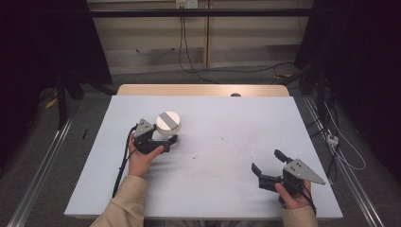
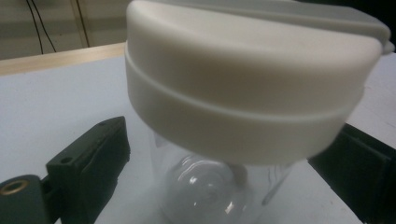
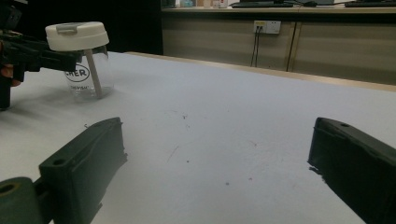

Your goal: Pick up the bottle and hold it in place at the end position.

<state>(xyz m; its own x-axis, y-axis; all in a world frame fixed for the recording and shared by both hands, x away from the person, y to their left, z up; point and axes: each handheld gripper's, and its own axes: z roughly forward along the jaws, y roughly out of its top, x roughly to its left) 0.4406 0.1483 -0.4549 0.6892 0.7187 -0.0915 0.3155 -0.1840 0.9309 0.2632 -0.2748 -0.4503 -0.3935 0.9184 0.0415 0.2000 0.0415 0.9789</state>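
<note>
Jaws of the left gripper (image 1: 166,138) stood spread on either side of a clear cup (image 2: 219,191) capped with a white lid (image 1: 168,121). In the left gripper view the glass body sat between the two black jaws with a gap showing at the left one; whether the right one touched the wall could not be told. The cup stood upright on the white table cover (image 1: 227,142), at about ten o'clock from the cover's middle, a grey strip (image 1: 166,118) crossing the lid's top. A thin straw ran down inside the cup (image 3: 88,70) in the right gripper view, with dark lettering on the wall. The right gripper (image 1: 267,163) hung at about four o'clock, well apart from the cup, its jaws wide and holding nothing, above the bare cover.
</note>
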